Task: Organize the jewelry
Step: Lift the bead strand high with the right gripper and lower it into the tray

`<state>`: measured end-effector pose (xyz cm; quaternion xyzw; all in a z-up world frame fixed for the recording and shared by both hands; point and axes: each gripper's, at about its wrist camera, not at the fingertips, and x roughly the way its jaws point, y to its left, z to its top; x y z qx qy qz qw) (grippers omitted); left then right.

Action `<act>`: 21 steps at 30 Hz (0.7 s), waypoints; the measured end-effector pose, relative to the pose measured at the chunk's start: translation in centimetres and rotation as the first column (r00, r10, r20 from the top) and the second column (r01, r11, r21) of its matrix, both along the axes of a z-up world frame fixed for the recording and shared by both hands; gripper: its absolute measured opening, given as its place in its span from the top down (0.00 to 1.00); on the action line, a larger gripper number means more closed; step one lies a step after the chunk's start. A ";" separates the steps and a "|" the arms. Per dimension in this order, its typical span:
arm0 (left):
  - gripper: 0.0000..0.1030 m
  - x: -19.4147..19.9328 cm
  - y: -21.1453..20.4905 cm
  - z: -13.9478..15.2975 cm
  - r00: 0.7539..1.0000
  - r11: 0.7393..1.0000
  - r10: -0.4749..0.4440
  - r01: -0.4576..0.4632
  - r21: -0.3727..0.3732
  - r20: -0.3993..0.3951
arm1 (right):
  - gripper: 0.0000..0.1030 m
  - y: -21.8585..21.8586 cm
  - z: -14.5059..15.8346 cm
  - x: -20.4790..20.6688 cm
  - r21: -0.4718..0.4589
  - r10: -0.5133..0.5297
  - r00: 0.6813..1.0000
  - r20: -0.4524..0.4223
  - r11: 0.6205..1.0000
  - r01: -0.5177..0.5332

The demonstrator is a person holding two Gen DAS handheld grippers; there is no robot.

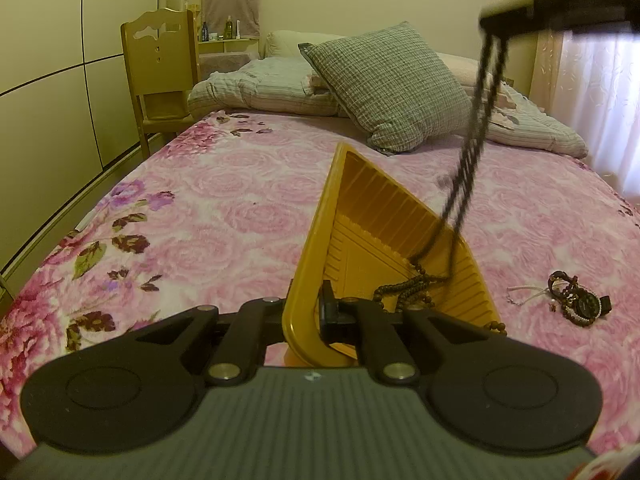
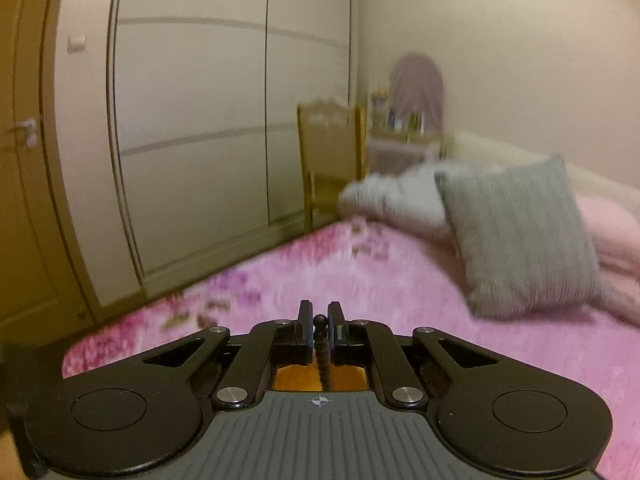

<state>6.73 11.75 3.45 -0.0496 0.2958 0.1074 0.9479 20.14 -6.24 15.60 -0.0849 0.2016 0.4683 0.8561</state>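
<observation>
A yellow ribbed tray (image 1: 372, 216) lies on the pink floral bed. My left gripper (image 1: 308, 320) is shut on the tray's near rim. A dark bead necklace (image 1: 472, 152) hangs from my right gripper (image 1: 520, 20) at the top right, its lower end coiled in the tray (image 1: 408, 292). In the right wrist view my right gripper (image 2: 320, 320) is shut on the bead necklace (image 2: 321, 344), with the yellow tray (image 2: 288, 378) showing below the fingers. More jewelry, a watch and bead bracelets (image 1: 580, 300), lies on the bed right of the tray.
A grey checked cushion (image 1: 392, 84) and folded bedding (image 1: 260, 88) sit at the head of the bed. A wooden chair (image 1: 160, 68) stands at the left by the wardrobe (image 2: 192, 120). A curtain (image 1: 600, 92) hangs at the right.
</observation>
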 end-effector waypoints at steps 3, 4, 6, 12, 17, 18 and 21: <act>0.94 0.0 0.0 0.0 1.000 1.000 0.000 0.000 -0.001 0.000 | 0.93 0.4 -1.9 0.9 -0.042 0.001 0.999 -0.046 0.999 -0.003; 0.94 0.0 0.0 0.0 1.000 1.000 0.000 0.000 0.001 0.000 | 0.93 0.4 -2.4 1.1 -0.053 0.001 0.998 -0.060 0.999 -0.004; 0.94 0.0 0.0 0.0 1.000 1.000 0.001 -0.001 -0.002 0.000 | 0.93 -0.3 -3.8 1.1 -0.069 0.001 0.995 -0.100 0.998 -0.008; 0.94 0.0 0.1 0.0 1.000 1.000 0.002 -0.002 -0.002 0.000 | 0.93 -0.3 -6.3 2.4 -0.109 0.007 0.978 -0.207 0.994 -0.031; 0.94 0.0 0.1 0.0 1.000 1.000 0.001 -0.001 -0.003 0.000 | 0.93 -0.5 -7.5 2.9 -0.124 0.009 0.965 -0.260 0.991 -0.042; 0.94 0.0 0.1 0.0 1.000 1.000 0.001 -0.001 -0.001 0.000 | 0.93 -0.6 -7.6 3.1 -0.122 0.009 0.964 -0.267 0.992 -0.043; 0.94 0.0 0.1 0.0 1.000 1.000 0.002 -0.002 -0.003 -0.001 | 0.93 -1.1 -7.8 3.4 -0.107 0.007 0.959 -0.284 0.994 -0.039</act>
